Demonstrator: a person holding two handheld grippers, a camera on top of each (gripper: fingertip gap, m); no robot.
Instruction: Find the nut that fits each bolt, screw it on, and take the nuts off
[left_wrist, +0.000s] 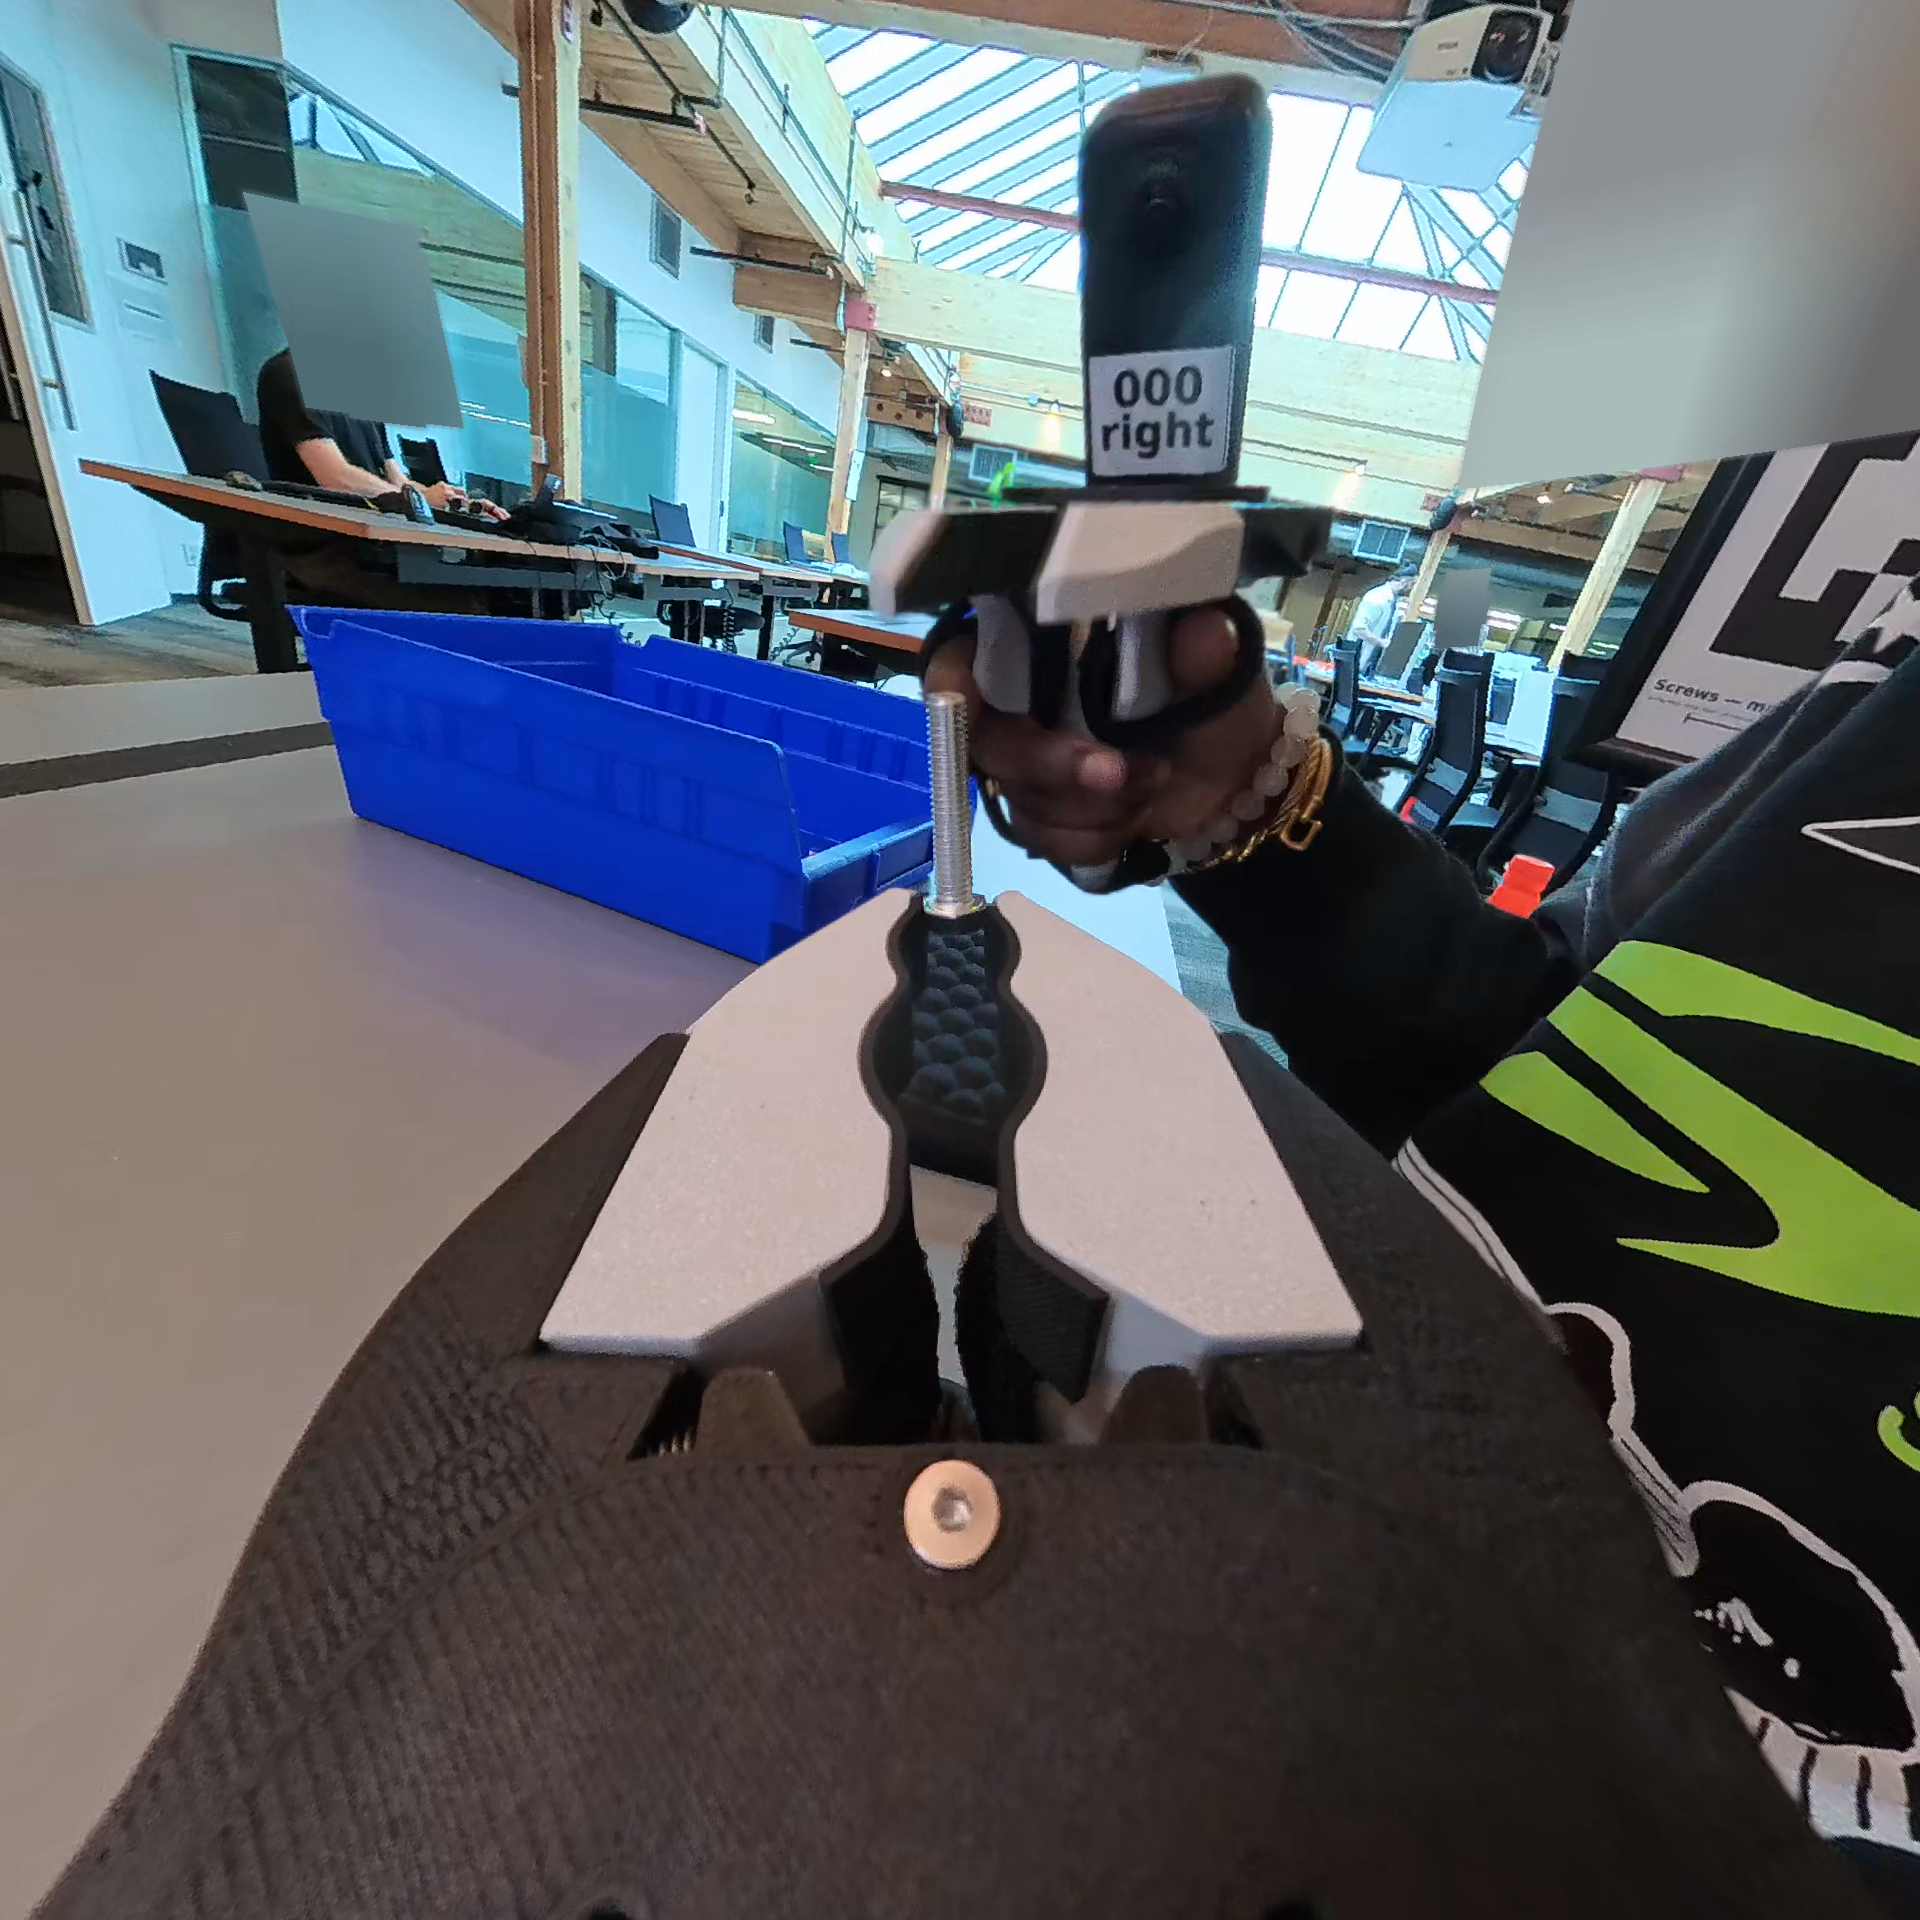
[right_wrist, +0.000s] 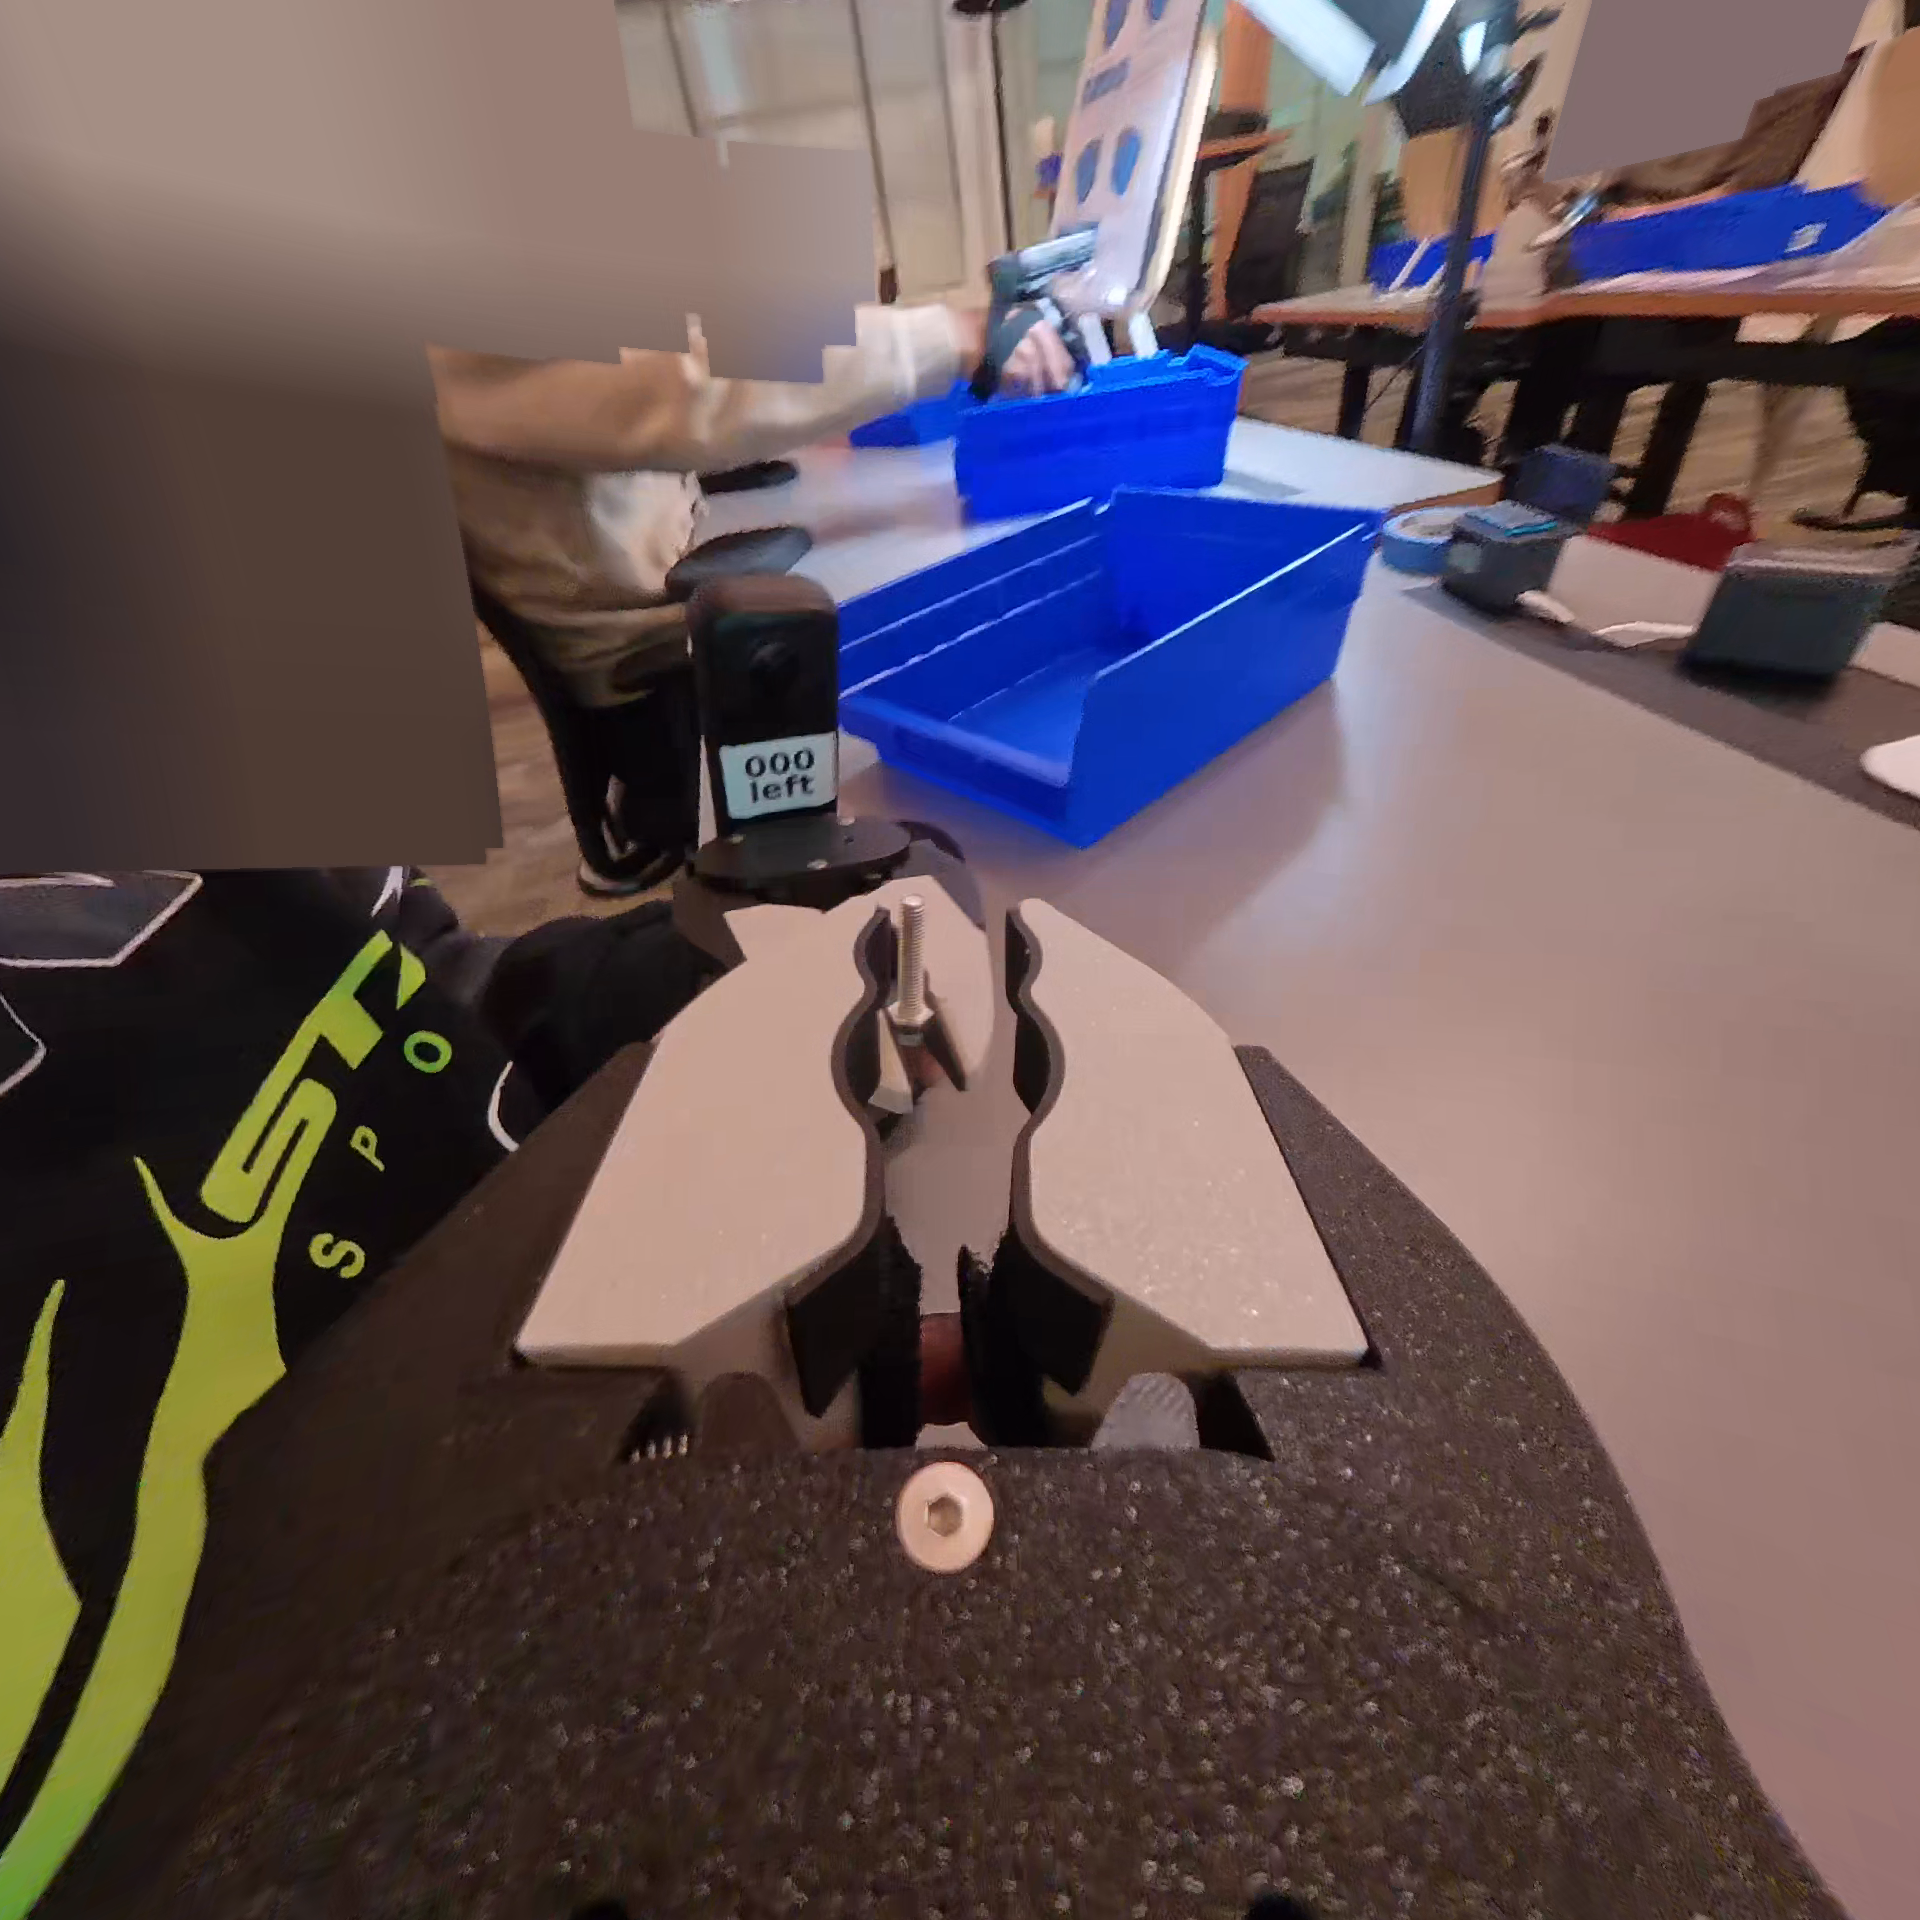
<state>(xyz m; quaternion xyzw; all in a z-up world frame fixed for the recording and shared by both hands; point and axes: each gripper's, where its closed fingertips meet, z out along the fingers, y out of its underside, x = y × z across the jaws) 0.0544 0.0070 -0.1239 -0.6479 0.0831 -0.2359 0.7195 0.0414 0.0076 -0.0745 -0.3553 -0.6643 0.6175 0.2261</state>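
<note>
Left wrist view: a bolt (left_wrist: 950, 800) is clamped upright by its head at the left tool (left_wrist: 952, 912) tips above the tabletop (left_wrist: 312, 1039). The right tool (right_wrist: 932, 961) is held open, empty, nearby; the bolt could be knocked askew if bumped.

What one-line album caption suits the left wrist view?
Left gripper pinches a silver threaded bolt upright by its head before a blue plastic bin.

Clearance around the upright bolt (left_wrist: 950, 800)
Grey tabletop (left_wrist: 312, 1039) open to the left; blue bin (left_wrist: 623, 748) blocks behind, right gripper (left_wrist: 1039, 582) crowds above-right.
</note>
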